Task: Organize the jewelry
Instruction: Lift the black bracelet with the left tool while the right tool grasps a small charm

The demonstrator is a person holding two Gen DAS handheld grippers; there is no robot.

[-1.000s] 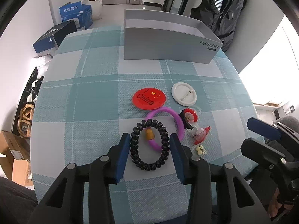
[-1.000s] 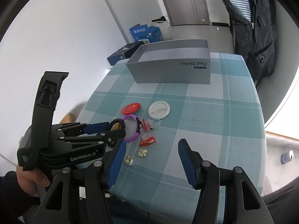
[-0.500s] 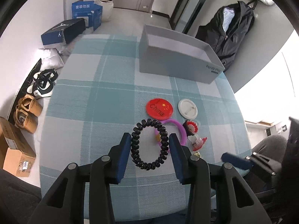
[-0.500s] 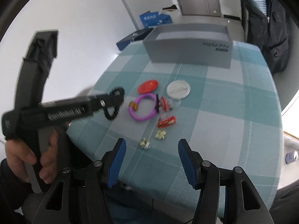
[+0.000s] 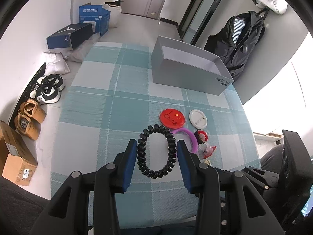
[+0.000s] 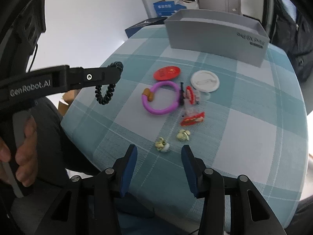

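My left gripper is shut on a black spiral hair tie and holds it well above the checked tablecloth; the tie also hangs from it in the right wrist view. On the cloth lie a purple ring bracelet, a red China badge, a white badge, red hair clips and two small pale earrings. My right gripper is open and empty, low over the near table edge by the earrings. An open grey box stands at the far side.
The round table has a teal checked cloth. Shoes and cardboard boxes lie on the floor to the left. A dark jacket hangs behind the grey box.
My left gripper closed on the black hair tie and lifted it off the cloth, away from the purple bracelet. My right gripper has dropped closer to the earrings.
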